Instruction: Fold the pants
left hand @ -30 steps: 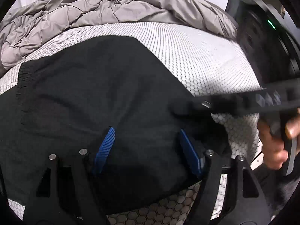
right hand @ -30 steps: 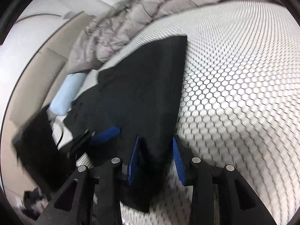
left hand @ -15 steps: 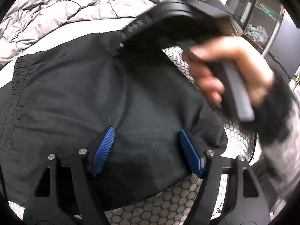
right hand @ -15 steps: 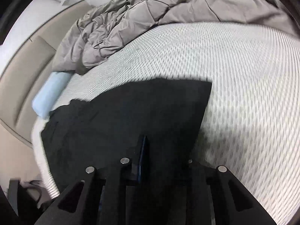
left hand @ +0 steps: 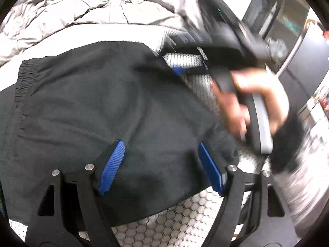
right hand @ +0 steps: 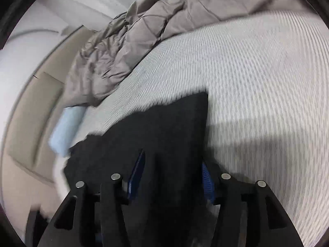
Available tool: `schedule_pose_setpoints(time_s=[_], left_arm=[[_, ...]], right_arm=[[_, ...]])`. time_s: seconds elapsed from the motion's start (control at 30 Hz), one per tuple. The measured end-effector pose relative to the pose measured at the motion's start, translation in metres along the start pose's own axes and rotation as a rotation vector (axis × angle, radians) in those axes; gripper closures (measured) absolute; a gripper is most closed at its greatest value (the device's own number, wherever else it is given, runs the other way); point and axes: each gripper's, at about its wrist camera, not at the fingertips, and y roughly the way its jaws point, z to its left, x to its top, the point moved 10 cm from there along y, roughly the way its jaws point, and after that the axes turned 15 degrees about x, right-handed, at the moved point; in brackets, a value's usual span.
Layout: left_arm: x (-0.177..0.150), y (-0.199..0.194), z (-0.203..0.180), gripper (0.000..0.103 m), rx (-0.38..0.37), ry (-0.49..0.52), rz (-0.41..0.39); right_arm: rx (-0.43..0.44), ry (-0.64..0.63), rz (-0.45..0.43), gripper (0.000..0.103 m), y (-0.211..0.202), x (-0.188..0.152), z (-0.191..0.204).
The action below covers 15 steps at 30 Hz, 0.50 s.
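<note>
Black pants (left hand: pixel 92 107) lie on the bed's honeycomb-patterned sheet (left hand: pixel 185 222), with the elastic waistband at the left. My left gripper (left hand: pixel 161 164) hovers open low over the near part of the pants, its blue pads (left hand: pixel 112 164) wide apart. A hand (left hand: pixel 257 107) holds my right gripper (left hand: pixel 181 70) at the pants' far right edge. In the right wrist view the right gripper (right hand: pixel 171 177) has its jaws opening, with the black pants (right hand: pixel 174 127) fabric between them and no longer pinched.
A crumpled grey quilt (left hand: pixel 82 14) is heaped at the back of the bed (right hand: pixel 257 82). A light blue pillow (right hand: pixel 65 131) lies by the beige headboard (right hand: pixel 30 123). Dark shelving (left hand: pixel 287 20) stands past the bed's right side.
The right gripper swung across over the pants' far right side, closed on the fabric, and its jaws have now parted. The left gripper lifted slightly and stays open.
</note>
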Motion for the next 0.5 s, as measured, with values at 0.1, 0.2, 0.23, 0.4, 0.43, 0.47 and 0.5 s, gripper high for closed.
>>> schedule_pose_setpoints(time_s=[0.1,0.2,0.23,0.4,0.43,0.47,0.5], left_arm=[[0.011,-0.020,0.028,0.030,0.000,-0.092,-0.050],[0.016,-0.032,0.062,0.030,0.046,-0.149,-0.092],[0.019,-0.032,0.072,0.030,0.059,-0.165,-0.099],[0.026,-0.026,0.123,0.030,0.122,-0.253,-0.087],[0.027,-0.023,0.129,0.030,0.134,-0.259,-0.081],[0.027,-0.020,0.132,0.030,0.141,-0.261,-0.075],[0.028,-0.016,0.133,0.030,0.144,-0.256,-0.070]], right_arm=[[0.069,0.057,-0.044,0.052,-0.011,-0.024,0.005],[0.109,0.072,-0.078,0.081,-0.020,-0.034,0.008],[0.095,0.070,-0.076,0.091,-0.018,-0.032,0.006],[-0.071,-0.123,-0.075,0.091,-0.015,-0.005,0.019],[-0.172,-0.174,-0.055,0.081,-0.011,-0.001,0.018],[-0.297,-0.220,-0.036,0.078,-0.012,0.000,0.015],[-0.350,-0.243,-0.040,0.077,-0.014,0.000,0.018]])
